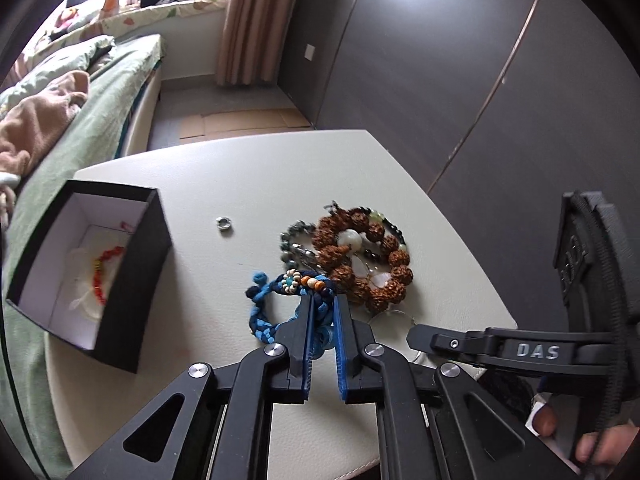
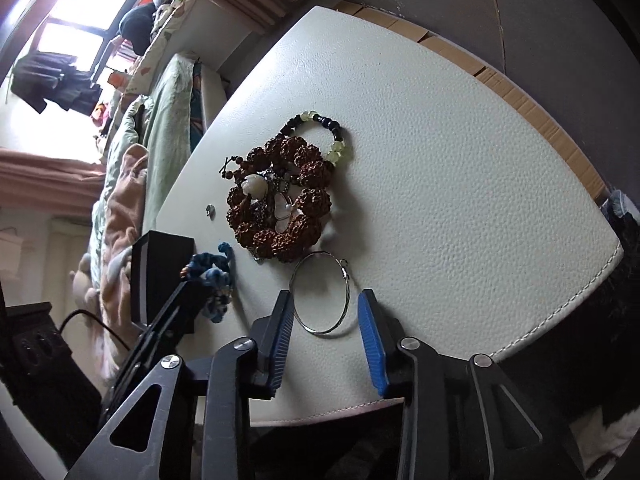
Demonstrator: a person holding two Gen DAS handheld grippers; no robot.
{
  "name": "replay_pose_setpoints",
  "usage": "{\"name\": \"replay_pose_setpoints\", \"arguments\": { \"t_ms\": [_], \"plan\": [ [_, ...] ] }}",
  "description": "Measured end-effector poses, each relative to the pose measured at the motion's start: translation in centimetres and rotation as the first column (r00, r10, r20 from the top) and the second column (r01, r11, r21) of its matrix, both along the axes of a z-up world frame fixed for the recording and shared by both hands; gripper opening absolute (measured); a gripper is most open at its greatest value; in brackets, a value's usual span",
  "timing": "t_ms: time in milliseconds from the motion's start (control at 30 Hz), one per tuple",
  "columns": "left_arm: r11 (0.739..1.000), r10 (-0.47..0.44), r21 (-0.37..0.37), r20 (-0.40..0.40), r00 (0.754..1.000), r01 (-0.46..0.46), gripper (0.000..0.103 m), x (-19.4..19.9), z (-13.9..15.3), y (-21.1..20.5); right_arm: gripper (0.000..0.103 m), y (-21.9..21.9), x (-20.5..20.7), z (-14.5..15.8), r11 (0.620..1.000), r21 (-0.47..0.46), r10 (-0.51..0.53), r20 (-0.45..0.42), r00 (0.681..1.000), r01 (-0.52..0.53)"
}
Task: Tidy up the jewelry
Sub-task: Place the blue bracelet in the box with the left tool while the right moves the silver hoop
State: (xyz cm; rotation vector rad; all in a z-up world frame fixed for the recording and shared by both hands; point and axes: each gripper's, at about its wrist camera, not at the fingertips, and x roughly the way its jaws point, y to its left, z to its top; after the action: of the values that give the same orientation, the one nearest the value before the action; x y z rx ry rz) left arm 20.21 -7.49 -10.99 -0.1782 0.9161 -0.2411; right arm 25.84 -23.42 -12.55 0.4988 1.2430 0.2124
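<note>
My left gripper (image 1: pixel 323 300) is shut on a blue braided bracelet (image 1: pixel 276 284) with small beads, which lies on the white table (image 1: pixel 224 184); the bracelet also shows in the right wrist view (image 2: pixel 214 276). A black box (image 1: pixel 132 272) with a white lining stands to the left and holds a red bead bracelet (image 1: pixel 105 270). A pile with a brown seed-bead bracelet (image 1: pixel 362 258) (image 2: pixel 280 196), a dark and pale green bead bracelet (image 2: pixel 332 136) and white stones lies to the right. My right gripper (image 2: pixel 325 304) is open, its fingers either side of a thin silver hoop (image 2: pixel 322 294).
A small silver ring (image 1: pixel 222 224) (image 2: pixel 209 210) lies alone on the table between box and pile. A bed with green and pink bedding (image 1: pixel 60 112) runs along the left. Grey wardrobe doors (image 1: pixel 460 60) stand behind. The table's near edge (image 2: pixel 560 312) is stitched.
</note>
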Motion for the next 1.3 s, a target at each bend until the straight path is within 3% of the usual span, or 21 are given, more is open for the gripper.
{"name": "replay_pose_setpoints", "arguments": {
  "t_ms": [133,400,567,733,867,967,1133,1300],
  "plan": [
    [0.999,0.05,-0.008,-0.001,0.999,-0.05,0.009,-0.1,0.5,2.0,0.028,0.4,0.2,-0.2,0.999,-0.052,0.006,0.002,1.0,-0.006],
    [0.993,0.094,-0.081,0.032,0.995,-0.091,0.009,-1.5,2.4,5.5,0.026,1.8,0.4,0.6,0.969,-0.242,0.056,0.044,0.997,-0.044],
    [0.985,0.123,-0.125,0.05,0.991,-0.116,0.009,-2.2,3.4,7.5,0.025,3.0,0.4,0.8,0.924,-0.372,0.118,0.055,0.992,-0.089],
    [0.978,0.139,-0.169,0.088,0.986,-0.122,0.009,-3.1,4.8,9.2,0.021,4.3,-0.4,0.9,0.851,-0.506,0.193,0.049,0.98,-0.142],
    [0.972,0.163,-0.189,0.098,0.982,-0.142,0.009,-3.3,5.3,10.6,0.008,4.4,-1.0,1.2,0.806,-0.569,0.226,0.046,0.973,-0.161],
    [0.969,0.183,-0.188,0.104,0.978,-0.162,0.009,-3.3,5.4,11.5,0.004,3.4,-1.2,1.6,0.824,-0.544,0.221,0.05,0.974,-0.159],
    [0.961,0.211,-0.205,0.109,0.971,-0.186,0.009,-3.1,5.6,12.9,0.004,1.6,-1.8,2.9,0.901,-0.409,0.197,0.082,0.977,-0.147],
    [0.956,0.227,-0.213,0.105,0.968,-0.201,0.009,-2.8,5.7,13.8,0.004,0.3,-2.6,4.4,0.941,-0.308,0.191,0.129,0.973,-0.143]
  ]
}}
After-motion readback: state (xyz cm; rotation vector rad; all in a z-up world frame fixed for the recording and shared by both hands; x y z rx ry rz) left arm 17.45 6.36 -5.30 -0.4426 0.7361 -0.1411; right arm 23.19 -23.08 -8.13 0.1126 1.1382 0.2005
